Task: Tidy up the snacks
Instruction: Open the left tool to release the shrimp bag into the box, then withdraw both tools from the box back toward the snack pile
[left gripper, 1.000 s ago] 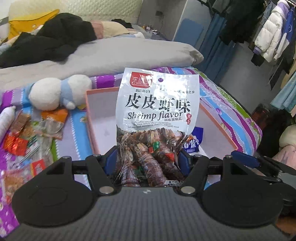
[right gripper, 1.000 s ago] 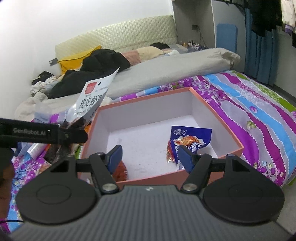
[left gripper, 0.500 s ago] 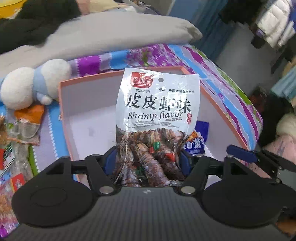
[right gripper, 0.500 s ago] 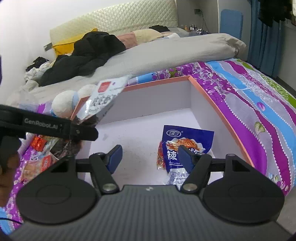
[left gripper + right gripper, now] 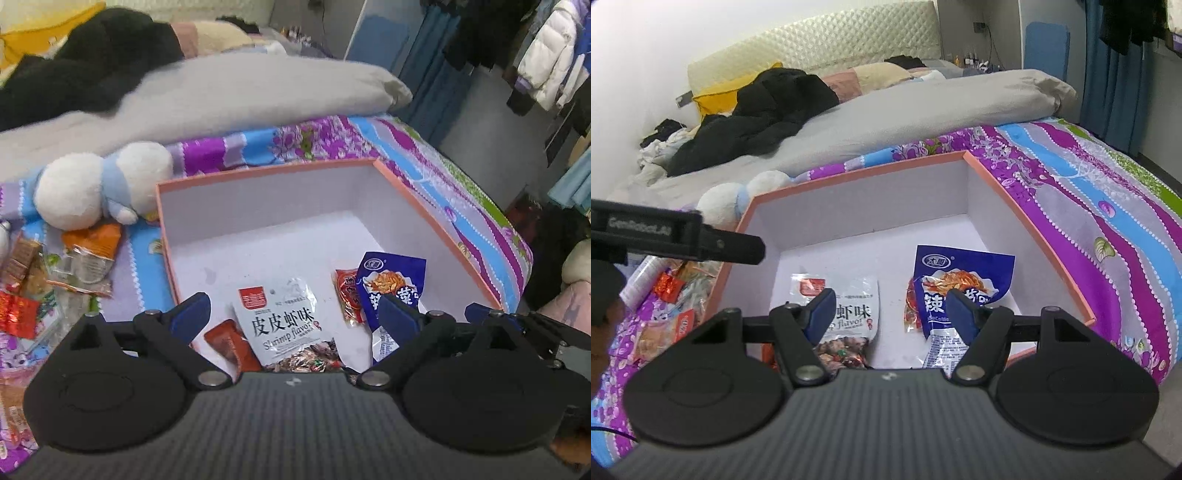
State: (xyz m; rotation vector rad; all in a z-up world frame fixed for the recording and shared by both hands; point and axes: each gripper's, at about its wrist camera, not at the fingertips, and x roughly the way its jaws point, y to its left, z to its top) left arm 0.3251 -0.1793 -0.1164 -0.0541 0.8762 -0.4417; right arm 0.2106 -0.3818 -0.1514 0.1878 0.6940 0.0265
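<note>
Left hand-held gripper (image 5: 291, 317): spread, empty, over box (image 5: 258, 175).
Loose snacks (image 5: 55, 280): left of box (nearer the left one).
Right hand-held gripper (image 5: 890, 314): spread, empty.

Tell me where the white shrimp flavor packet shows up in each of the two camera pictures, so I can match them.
Left wrist view: the shrimp flavor packet lies flat on the box floor, bottom centre, between the open fingers.
Right wrist view: the same packet lies lower left of centre, partly behind the gripper's left finger.
Shared landmark: the blue snack packet lies to its right in both, inside the pink-rimmed box.
</note>
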